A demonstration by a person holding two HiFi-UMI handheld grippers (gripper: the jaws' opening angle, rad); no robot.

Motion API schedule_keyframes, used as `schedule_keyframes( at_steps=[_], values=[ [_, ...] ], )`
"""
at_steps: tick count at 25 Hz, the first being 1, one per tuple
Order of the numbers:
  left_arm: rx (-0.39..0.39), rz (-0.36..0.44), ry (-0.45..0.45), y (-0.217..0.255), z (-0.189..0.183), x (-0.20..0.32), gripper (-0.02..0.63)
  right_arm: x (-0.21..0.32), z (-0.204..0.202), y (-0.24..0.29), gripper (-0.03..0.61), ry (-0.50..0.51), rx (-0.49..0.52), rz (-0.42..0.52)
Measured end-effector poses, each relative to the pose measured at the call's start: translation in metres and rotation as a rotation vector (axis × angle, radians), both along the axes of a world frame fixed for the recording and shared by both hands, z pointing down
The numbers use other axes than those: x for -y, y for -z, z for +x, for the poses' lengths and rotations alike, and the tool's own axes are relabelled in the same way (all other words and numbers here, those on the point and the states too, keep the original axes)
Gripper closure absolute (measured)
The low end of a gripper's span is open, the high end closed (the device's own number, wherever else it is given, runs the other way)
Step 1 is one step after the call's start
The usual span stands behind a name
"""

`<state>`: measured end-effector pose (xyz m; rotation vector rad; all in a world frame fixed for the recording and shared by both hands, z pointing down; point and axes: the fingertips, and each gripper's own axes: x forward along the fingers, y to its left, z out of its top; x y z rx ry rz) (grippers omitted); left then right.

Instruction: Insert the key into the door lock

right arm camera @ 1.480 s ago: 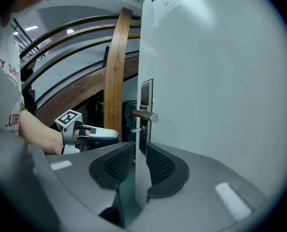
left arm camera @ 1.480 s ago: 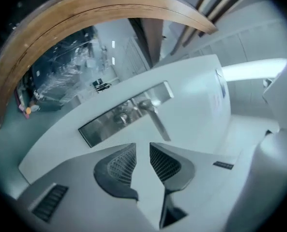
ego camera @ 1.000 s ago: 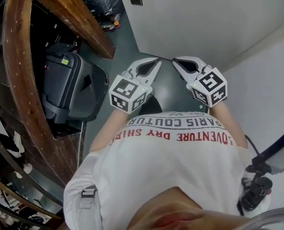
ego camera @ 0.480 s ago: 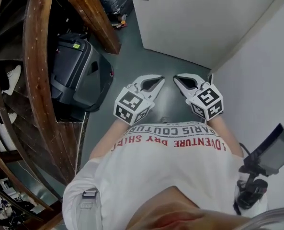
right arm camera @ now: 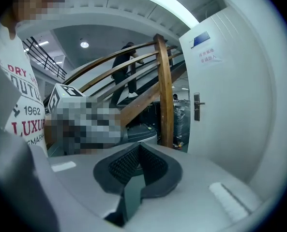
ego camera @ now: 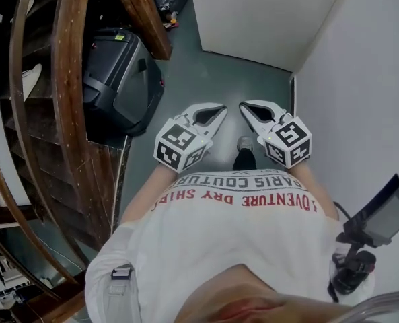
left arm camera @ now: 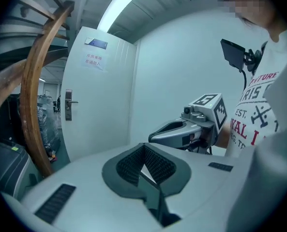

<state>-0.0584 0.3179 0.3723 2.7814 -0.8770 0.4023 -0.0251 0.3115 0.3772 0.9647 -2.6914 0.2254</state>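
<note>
- Left gripper (ego camera: 222, 107) first: its own view shows the jaws pressed together, with nothing sticking out past the tips.
- Right gripper (ego camera: 243, 105): jaws closed tight as well, ribbed pads meeting, and nothing shows between them.
- Both are held side by side at waist height, tips near each other and aimed forward.
- The key can't be made out in any view. If a thin blade is pinched flat in a closed pair of jaws, it's hidden.
- The door lock (left arm camera: 68, 104), a metal plate with a lever, sits on the white door (left arm camera: 102, 110) well ahead of the tips.
- Risk one: with no key on show, the approach could end with nothing to insert, or with a blade held at an unknown angle that skates off the keyhole.
- Risk two: the wooden post (right arm camera: 164, 93) stands just beside the lock side of the door, so a gripper swinging in from that side could knock it.
- Risk three: the suitcase (ego camera: 122, 73) crowds the floor (ego camera: 212, 79) by the post, which is a trip hazard.
- Only the gripper views give the lock, the paper notice (right arm camera: 206, 56) and a person on the stairs (right arm camera: 127, 74). The head view cuts the door off below all that.
- Only the head view gives the floor and how the two grippers sit together.
</note>
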Motion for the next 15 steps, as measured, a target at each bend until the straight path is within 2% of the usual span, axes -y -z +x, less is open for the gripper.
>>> schedule_keyframes(
  at_steps=[5,7,15],
  values=[
    [-0.006,0.043,0.004,0.034,-0.008,-0.064,0.612,-0.064,-0.005,0.026,0.577,0.003,-0.004,0.033],
    [-0.033,0.057,-0.002,0.045,-0.008,-0.084,0.612,-0.082,-0.007,0.033,0.577,0.007,-0.008,0.039],
    [-0.066,0.091,-0.003,0.061,-0.02,-0.124,0.612,-0.126,-0.028,0.044,0.577,0.032,-0.038,0.072]
  ],
)
